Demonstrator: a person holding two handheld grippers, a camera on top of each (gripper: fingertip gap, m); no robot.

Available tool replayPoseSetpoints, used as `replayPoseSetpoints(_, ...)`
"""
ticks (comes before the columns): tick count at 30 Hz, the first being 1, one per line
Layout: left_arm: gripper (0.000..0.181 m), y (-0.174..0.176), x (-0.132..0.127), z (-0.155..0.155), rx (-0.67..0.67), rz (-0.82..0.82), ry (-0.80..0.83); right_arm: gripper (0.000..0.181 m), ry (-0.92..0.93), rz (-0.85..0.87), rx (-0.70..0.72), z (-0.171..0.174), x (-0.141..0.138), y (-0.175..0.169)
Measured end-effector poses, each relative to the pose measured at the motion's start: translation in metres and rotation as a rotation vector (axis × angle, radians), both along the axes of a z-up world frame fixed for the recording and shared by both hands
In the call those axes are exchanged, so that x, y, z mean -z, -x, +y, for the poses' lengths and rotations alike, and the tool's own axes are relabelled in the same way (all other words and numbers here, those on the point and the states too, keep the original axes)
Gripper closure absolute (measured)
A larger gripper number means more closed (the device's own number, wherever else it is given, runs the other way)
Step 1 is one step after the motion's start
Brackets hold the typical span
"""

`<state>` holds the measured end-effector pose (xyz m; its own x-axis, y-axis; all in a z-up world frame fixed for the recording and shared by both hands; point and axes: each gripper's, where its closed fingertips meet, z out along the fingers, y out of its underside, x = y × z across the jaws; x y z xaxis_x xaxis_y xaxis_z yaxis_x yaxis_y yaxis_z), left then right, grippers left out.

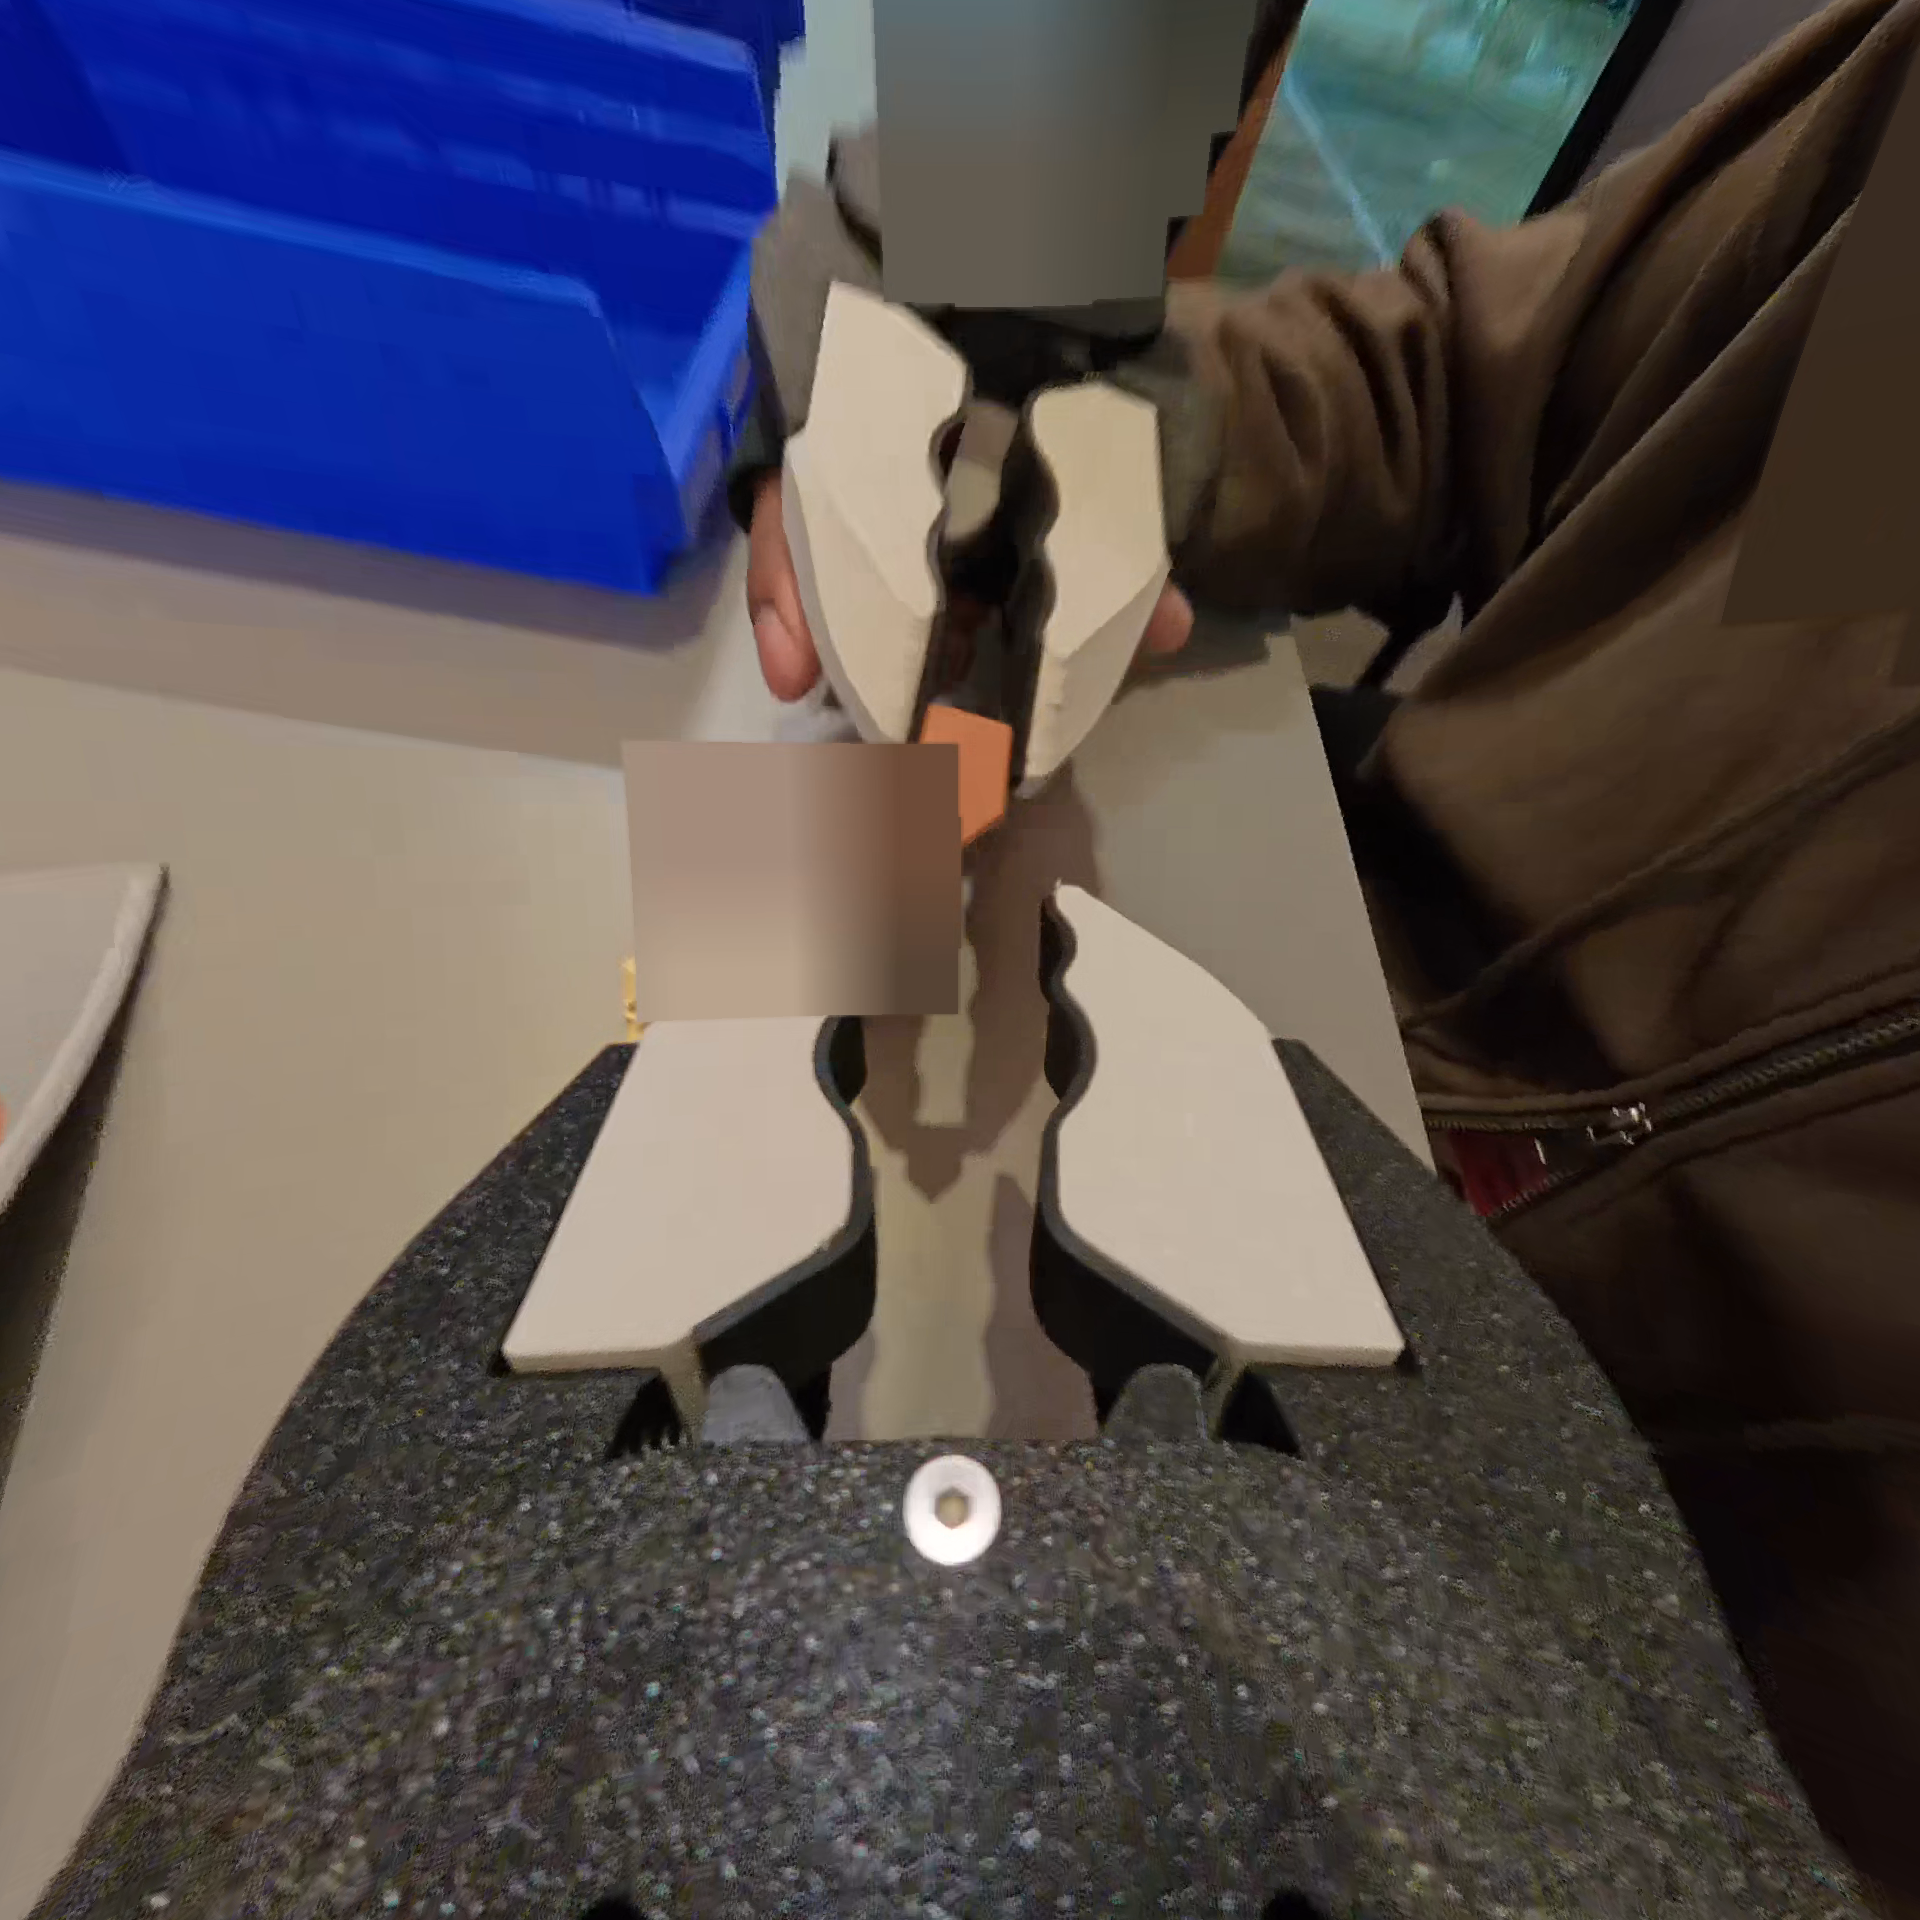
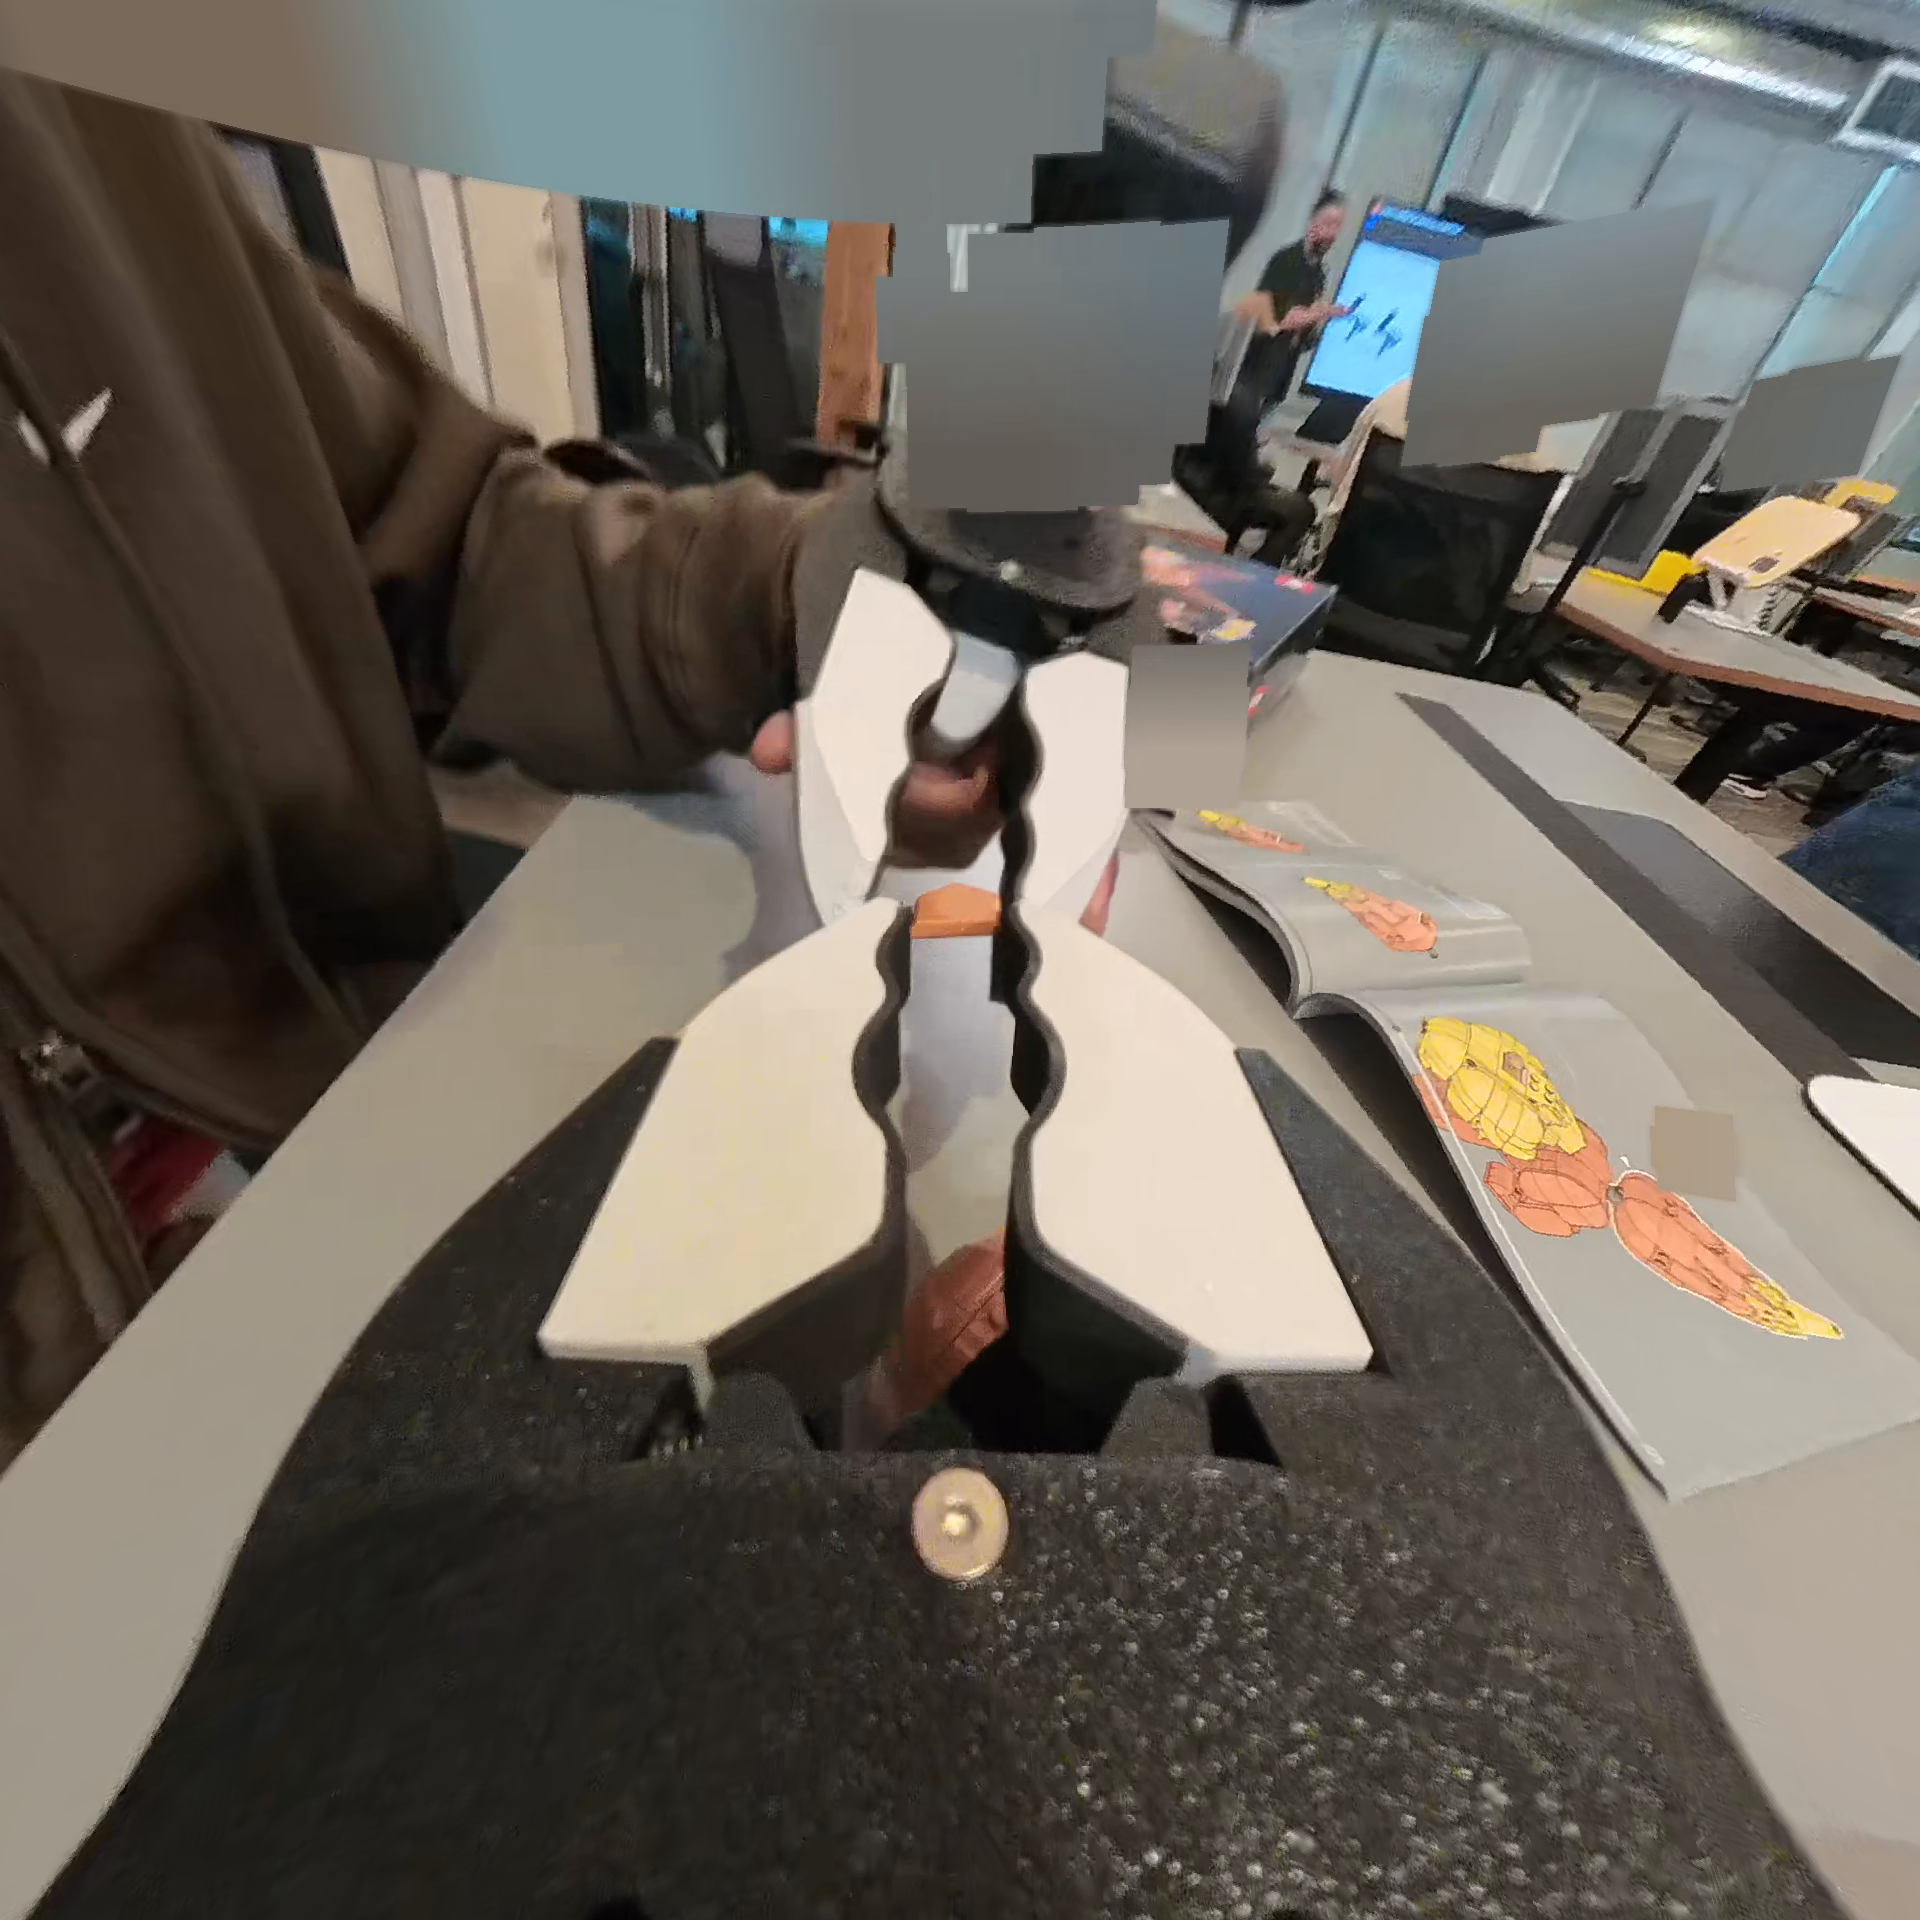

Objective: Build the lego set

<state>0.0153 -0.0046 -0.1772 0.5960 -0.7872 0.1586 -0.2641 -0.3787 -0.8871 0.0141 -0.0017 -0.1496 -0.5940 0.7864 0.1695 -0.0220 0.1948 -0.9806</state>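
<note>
Over the grey counter the right gripper pinched an orange brick; the left gripper, facing it, stood parted and empty.

Grey table under open booklet, blue bins.

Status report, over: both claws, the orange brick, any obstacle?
Right claw shut on orange brick, held at the tips. Left claw open, facing it, one tip hidden. Instruction booklet open off to the side; nothing between claws.
</note>
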Motion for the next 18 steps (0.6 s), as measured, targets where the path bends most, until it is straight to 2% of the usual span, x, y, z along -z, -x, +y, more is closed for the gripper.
replayPoseSetpoints(1, 0.151, -0.001, -0.005, 0.001, -0.003, -0.031, -0.051, 0.165, 0.019, 0.010, 0.012, 0.002, -0.002, 0.001)
replayPoseSetpoints(7, 0.155, 0.001, -0.027, 0.009, -0.052, -0.102, -0.321, 0.165, 0.091, 0.032, 0.029, 0.001, -0.007, 0.004)
replayPoseSetpoints(12, 0.164, 0.000, -0.029, 0.010, -0.044, -0.121, -0.360, 0.165, 0.103, 0.034, 0.037, 0.002, -0.006, 0.005)
replayPoseSetpoints(18, 0.165, -0.001, -0.033, 0.009, -0.033, -0.148, -0.390, 0.165, 0.118, 0.012, 0.016, 0.000, -0.004, 0.005)
